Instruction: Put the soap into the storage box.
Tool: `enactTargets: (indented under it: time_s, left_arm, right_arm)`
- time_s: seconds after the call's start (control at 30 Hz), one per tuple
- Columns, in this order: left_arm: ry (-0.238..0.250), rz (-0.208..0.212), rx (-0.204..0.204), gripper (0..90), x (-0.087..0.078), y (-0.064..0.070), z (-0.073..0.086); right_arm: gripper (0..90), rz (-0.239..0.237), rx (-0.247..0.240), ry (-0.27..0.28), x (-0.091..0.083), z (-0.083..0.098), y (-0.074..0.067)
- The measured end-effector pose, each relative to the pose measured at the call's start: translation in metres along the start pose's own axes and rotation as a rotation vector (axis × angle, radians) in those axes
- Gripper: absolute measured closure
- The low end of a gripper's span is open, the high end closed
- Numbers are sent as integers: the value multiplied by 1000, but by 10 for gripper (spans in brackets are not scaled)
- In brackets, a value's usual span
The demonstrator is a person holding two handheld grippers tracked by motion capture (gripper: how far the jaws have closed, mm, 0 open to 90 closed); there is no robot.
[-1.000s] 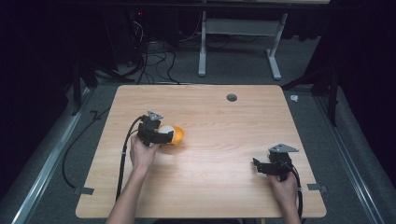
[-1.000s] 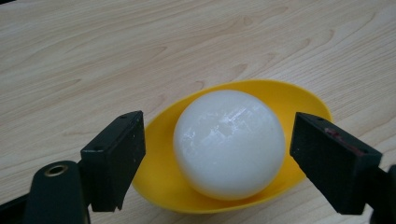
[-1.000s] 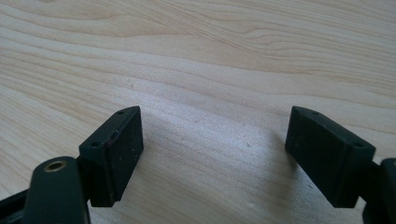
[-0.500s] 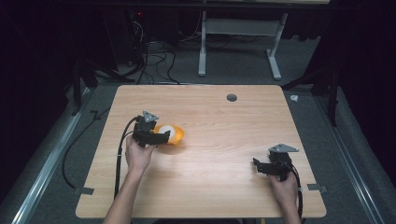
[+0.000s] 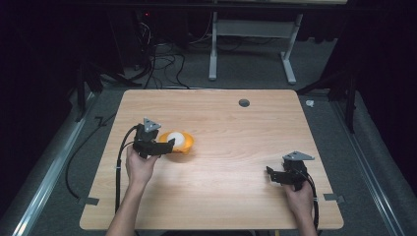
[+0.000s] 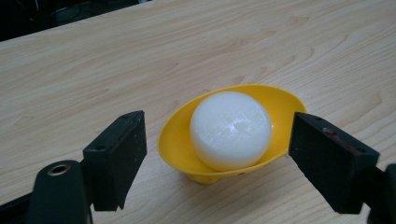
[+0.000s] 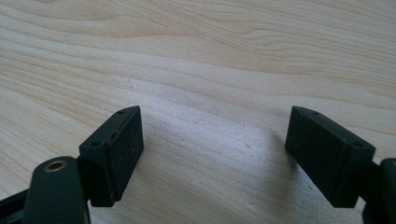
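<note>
Item: yellow bowl [image 6: 280, 109] with white ball [image 6: 230, 129] seated in it, standing on the table [image 5: 226, 191], left of centre, toward my side

Left gripper [image 5: 169, 145]: jaws spread wide, one on each side of the bowl, touching neither rim in the left gripper view; nothing held. Change over the last second: my left hand [image 5: 140, 167] has drawn back a little, and the bowl, previously half hidden under the gripper, now shows its ball plainly

Right gripper [image 5: 270, 175]: jaws apart over bare wood, well away from the bowl, unmoved in the last second

Reading: I judge the bowl is either freshly set down or lined up for a pinch; the wide straddle suits closing on the rim, not the ball
</note>
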State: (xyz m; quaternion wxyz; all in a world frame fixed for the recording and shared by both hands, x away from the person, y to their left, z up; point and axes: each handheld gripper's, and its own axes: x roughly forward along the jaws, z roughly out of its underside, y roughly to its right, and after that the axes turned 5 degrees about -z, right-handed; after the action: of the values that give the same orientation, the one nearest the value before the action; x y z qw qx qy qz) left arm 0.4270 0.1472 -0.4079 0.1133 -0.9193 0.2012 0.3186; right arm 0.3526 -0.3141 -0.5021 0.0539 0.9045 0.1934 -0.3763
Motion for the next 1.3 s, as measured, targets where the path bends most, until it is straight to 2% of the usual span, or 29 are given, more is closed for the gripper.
enactTargets:
  time_s: [0.23, 0.33, 0.47, 0.67, 0.8, 1.07, 1.3]
  left_arm:
    - [19, 8, 5, 202, -9, 1, 1]
    - [25, 27, 2, 201, -15, 1, 2]
    - [39, 21, 7, 202, -23, 0, 3]
    - [54, 25, -6, 203, -33, -3, 8]
    - [58, 5, 0, 203, -40, -4, 12]
    - [60, 18, -7, 199, -49, -5, 23]
    - [78, 28, -36, 198, -60, -8, 32]
  right_arm:
    - [203, 0, -1, 0, 0, 0, 0]
    - [203, 0, 0, 0, 0, 0, 0]
    - [203, 0, 0, 0, 0, 0, 0]
    - [203, 0, 0, 0, 0, 0, 0]
    - [203, 0, 0, 0, 0, 0, 0]
    - [203, 0, 0, 0, 0, 0, 0]
    - [203, 0, 0, 0, 0, 0, 0]
